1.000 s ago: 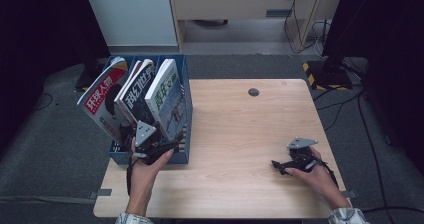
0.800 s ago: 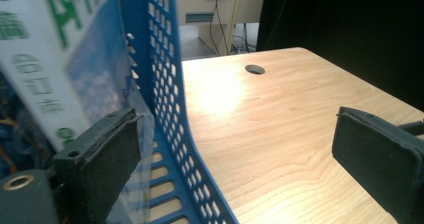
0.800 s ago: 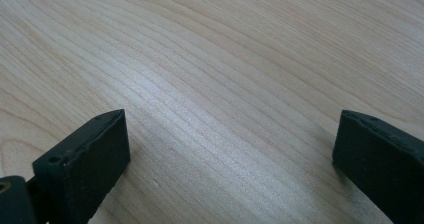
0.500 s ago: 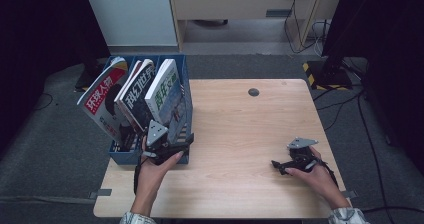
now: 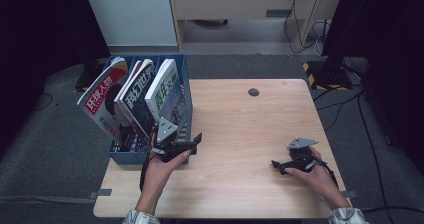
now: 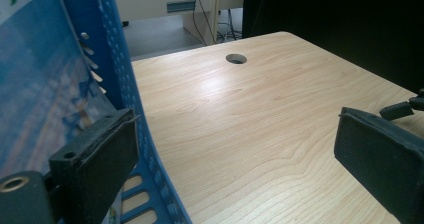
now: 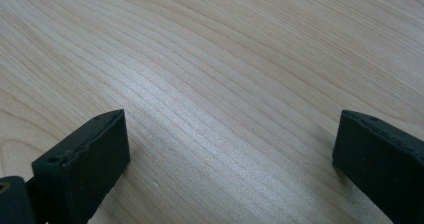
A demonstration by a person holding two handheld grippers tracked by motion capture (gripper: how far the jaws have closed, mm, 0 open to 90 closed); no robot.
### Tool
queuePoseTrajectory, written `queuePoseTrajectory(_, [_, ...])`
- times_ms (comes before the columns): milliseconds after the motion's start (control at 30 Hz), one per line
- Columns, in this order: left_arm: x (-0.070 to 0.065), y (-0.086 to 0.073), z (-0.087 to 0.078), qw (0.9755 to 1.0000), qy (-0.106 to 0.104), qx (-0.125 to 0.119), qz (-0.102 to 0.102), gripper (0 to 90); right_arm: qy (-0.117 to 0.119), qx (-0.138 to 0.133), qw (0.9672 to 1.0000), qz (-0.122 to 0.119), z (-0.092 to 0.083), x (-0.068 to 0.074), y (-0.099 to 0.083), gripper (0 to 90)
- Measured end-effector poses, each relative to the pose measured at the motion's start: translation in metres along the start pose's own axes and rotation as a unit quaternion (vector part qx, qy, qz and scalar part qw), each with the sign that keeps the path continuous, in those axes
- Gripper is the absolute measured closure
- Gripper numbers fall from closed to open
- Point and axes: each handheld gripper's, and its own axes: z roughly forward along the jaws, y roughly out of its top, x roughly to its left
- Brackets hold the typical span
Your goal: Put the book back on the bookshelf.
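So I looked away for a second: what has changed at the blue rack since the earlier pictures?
The left gripper has drawn back from the blue file rack toward the open table, its jaws open and holding nothing; one jaw is still beside the rack wall. The three magazines lean in the rack as before, and the right gripper rests open on the table, unmoved.

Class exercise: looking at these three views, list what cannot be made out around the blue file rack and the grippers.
- High view: lower parts of the magazines, hidden inside the blue rack.
- High view: small cover print, too small to read.
- Left gripper view: the nearest magazine, cut off by the frame edge.
- High view: right gripper jaw gap, partly hidden by the hand.
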Motion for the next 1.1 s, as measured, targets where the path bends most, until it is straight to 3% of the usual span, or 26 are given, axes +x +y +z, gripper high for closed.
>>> queuePoseTrajectory(367, [-0.004,0.003,0.012,0.9999,-0.01,0.01,0.005,3.9,0.0,0.0,1.0,0.0,0.0,0.0,0.0,1.9])
queuePoseTrajectory(767, [-0.021,0.011,0.034,0.999,-0.035,0.02,0.021,4.0,-0.002,-0.001,1.0,0.0,0.0,0.0,0.0,1.9])
queuePoseTrajectory(1100, [-0.034,0.009,0.055,0.9976,-0.047,0.039,0.031,4.1,-0.001,0.0,1.0,0.0,0.0,0.0,0.0,1.9])
